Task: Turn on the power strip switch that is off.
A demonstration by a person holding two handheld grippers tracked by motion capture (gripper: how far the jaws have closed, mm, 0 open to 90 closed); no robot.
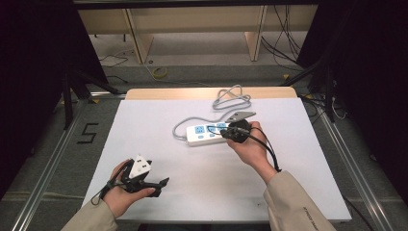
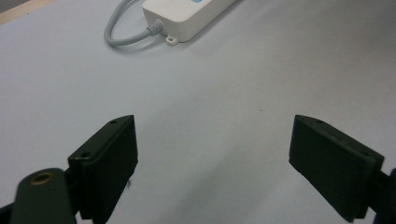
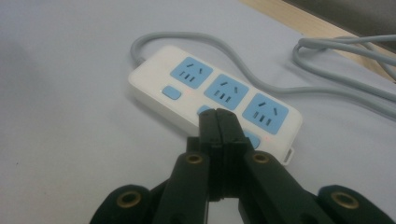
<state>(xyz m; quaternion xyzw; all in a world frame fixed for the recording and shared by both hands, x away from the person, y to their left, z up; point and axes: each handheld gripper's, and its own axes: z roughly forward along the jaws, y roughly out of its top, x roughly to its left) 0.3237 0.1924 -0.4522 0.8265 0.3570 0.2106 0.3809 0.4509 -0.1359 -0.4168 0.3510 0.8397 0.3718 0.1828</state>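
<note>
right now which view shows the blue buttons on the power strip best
The right gripper view: the power strip lies close, with three blue sockets and a blue button clear beside them. The high view shows the strip small, its buttons mere specks. The left gripper view catches its white cable end.

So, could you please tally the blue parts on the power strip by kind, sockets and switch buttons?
On the white power strip, from the right gripper view:
Blue sockets: 3
Blue switch buttons: 3, the middle one and the one nearest the camera partly hidden behind the shut right claw
Total: 6 blue parts
</note>
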